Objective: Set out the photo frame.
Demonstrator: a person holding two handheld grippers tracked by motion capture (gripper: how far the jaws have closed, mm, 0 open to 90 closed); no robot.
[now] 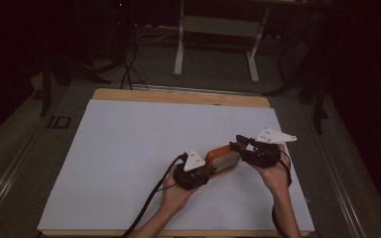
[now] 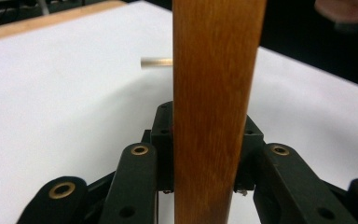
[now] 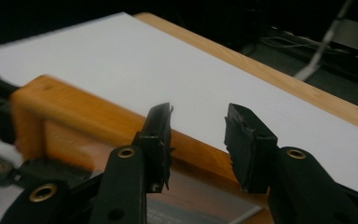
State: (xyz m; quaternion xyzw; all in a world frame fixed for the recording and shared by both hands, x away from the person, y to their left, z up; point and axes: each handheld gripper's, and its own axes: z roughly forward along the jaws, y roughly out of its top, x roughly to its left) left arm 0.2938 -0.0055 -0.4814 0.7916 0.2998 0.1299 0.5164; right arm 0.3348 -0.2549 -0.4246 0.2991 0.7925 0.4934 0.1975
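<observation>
Wooden frame (image 1: 222, 157) was held above the white mat (image 1: 129, 158), near its right-front area. L gripper (image 1: 198, 173) was clamped on 1 side bar. R gripper (image 3: 198, 140) jaws stood spread, w/ the frame's edge behind them.

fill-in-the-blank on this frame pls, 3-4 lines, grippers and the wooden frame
1. The left gripper is shut on the wooden ____.
2. The right gripper has its jaws ____, with a gap showing between them.
3. The table top is covered by a sheet coloured ____.
4. In the left gripper view a short metal ____ sticks out sideways from behind the wood.

Missing words: frame; open; white; rod
</observation>
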